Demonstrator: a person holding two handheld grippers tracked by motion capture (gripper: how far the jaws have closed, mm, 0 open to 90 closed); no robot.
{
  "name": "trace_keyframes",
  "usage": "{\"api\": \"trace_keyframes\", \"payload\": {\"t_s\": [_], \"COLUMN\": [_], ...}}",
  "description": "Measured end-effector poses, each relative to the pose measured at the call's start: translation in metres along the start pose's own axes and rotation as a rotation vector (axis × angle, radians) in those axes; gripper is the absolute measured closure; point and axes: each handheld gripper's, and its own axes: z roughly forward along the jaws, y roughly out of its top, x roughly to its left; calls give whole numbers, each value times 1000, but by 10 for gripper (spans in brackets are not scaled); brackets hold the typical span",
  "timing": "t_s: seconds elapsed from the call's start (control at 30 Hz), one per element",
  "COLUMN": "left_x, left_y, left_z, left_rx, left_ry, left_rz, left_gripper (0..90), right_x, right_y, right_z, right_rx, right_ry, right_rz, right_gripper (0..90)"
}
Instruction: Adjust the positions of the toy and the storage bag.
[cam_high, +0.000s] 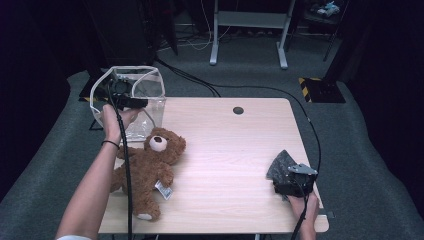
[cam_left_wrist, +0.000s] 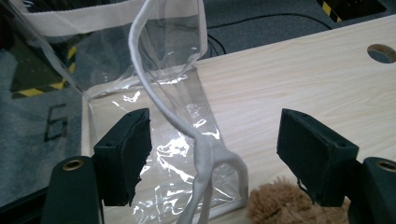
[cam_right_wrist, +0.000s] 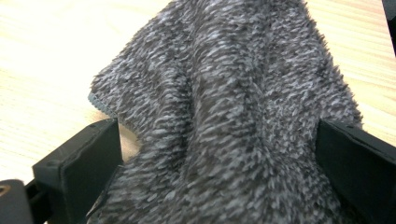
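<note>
A clear plastic bag (cam_high: 150, 85) with a white rim stands at the table's far left corner. My left gripper (cam_high: 142, 103) hovers at its mouth, open (cam_left_wrist: 215, 158), with the bag's white strap (cam_left_wrist: 154, 88) running loose between the pads. A brown teddy bear (cam_high: 147, 167) lies on its back just in front of the bag, and its fur (cam_left_wrist: 280, 207) shows below the jaws. At the near right edge my right gripper (cam_high: 281, 180) is shut on a fuzzy grey cloth (cam_high: 281, 162). The bunched cloth (cam_right_wrist: 224, 70) spans the gap from pad to pad (cam_right_wrist: 217, 172).
The wooden table (cam_high: 235, 150) has a round cable hole (cam_high: 238, 110) near its far edge. Black cables cross the grey carpet behind it. A white desk frame (cam_high: 250, 30) and a yellow-striped black box (cam_high: 322, 90) stand on the floor beyond.
</note>
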Motion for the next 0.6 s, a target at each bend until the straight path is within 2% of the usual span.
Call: {"api": "trace_keyframes", "payload": {"t_s": [0.13,0.23,0.33,0.4,0.47,0.6], "left_x": [2,4,7,9,11,10], "left_y": [5,5,3,2,1,1], "left_z": [8,14,20,24,25,27], "left_rx": [14,23,51,58,47,18], "left_ry": [31,51,42,18,2,-21], "left_rz": [-3,-3,-8,-10,-19,5], "left_gripper": [289,350,465,542,635,772], "right_x": [0,0,0,0,0,0], "right_y": [0,0,0,0,0,0], "right_z": [0,0,0,0,0,0], "right_rx": [0,0,0,0,0,-1], "right_ry": [0,1,0,0,0,0], "right_rz": [0,0,0,-1,-1,0], "right_gripper": [11,11,11,11,11,11]}}
